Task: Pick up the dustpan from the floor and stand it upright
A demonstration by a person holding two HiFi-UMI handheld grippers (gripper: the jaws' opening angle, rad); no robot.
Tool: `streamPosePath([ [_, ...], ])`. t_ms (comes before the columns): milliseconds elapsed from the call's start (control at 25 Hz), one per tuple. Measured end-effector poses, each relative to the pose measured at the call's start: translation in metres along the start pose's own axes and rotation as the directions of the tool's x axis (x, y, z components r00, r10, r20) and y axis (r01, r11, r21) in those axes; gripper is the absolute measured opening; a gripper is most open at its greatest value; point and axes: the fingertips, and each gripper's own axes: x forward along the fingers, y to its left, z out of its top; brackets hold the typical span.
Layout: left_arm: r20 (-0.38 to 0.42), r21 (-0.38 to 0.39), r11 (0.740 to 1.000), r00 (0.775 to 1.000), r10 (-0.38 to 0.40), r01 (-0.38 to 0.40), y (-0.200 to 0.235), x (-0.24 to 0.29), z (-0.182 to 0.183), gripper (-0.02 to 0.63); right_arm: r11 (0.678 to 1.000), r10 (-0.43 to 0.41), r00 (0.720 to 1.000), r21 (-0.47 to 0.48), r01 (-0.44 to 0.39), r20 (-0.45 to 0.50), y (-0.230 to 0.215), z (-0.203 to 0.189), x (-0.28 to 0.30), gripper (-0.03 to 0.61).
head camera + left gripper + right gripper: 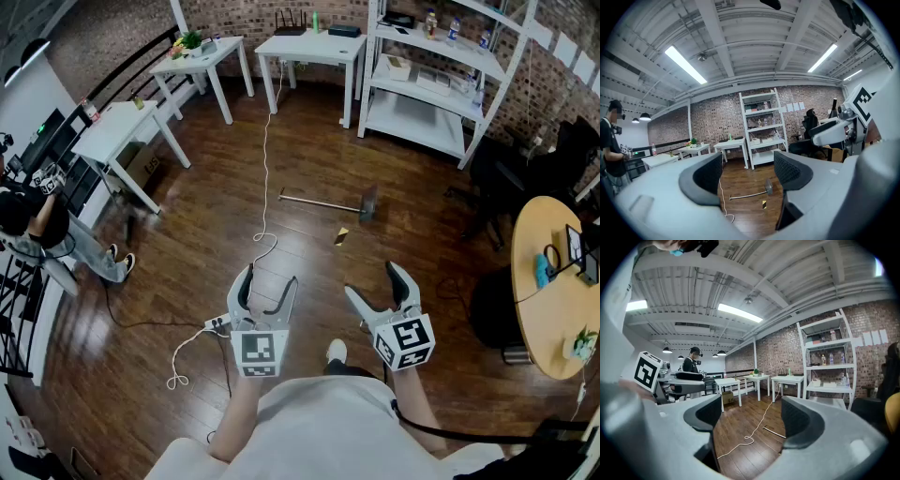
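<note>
The left hand-held gripper (269, 283) hangs over the dark wooden floor (187, 281), jaws apart and empty; well ahead, the long-handled grey dustpan (366, 204) lies flat, handle end near a white cable (265, 159); the right hand-held gripper (373, 283) gapes wide, empty.

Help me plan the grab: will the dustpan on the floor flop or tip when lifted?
Probably stiff: the dustpan shows a thin straight handle. Likely end-heavy, pan at one end, so it may swing. Upright, it could tip.
</note>
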Motion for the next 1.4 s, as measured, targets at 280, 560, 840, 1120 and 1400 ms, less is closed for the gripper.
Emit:
streamPosePath([
  [280,-0.082,-0.095,0.995,0.996,-0.040,0.032,-0.028,0.085,-0.016,0.354,0.994,-0.002,1.000,0.111,0.003,-0.008,-0.088,0.003,0.044,0.385],
  [560,-0.117,-0.168,0.983,0.989,-0.096,0.075,-0.021,0.172,-0.035,0.348,0.988,0.008,0.996,0.155,0.007,-0.093,-0.122,-0.021,0.102,0.385],
  [840,-0.121,-0.220,0.970,0.984,-0.129,0.100,0.018,0.296,-0.059,0.348,0.995,0.039,0.984,0.101,-0.022,-0.175,-0.167,-0.014,0.215,0.385],
  [1120,-0.168,-0.273,0.958,0.977,-0.133,0.084,0.102,0.406,-0.090,0.347,0.993,0.106,0.949,0.088,-0.083,-0.298,-0.190,-0.009,0.371,0.385],
  [1400,-0.265,-0.303,0.953,0.962,-0.062,-0.022,0.179,0.471,-0.137,0.308,0.967,0.256,0.882,0.105,-0.233,-0.396,-0.180,-0.029,0.494,0.383],
])
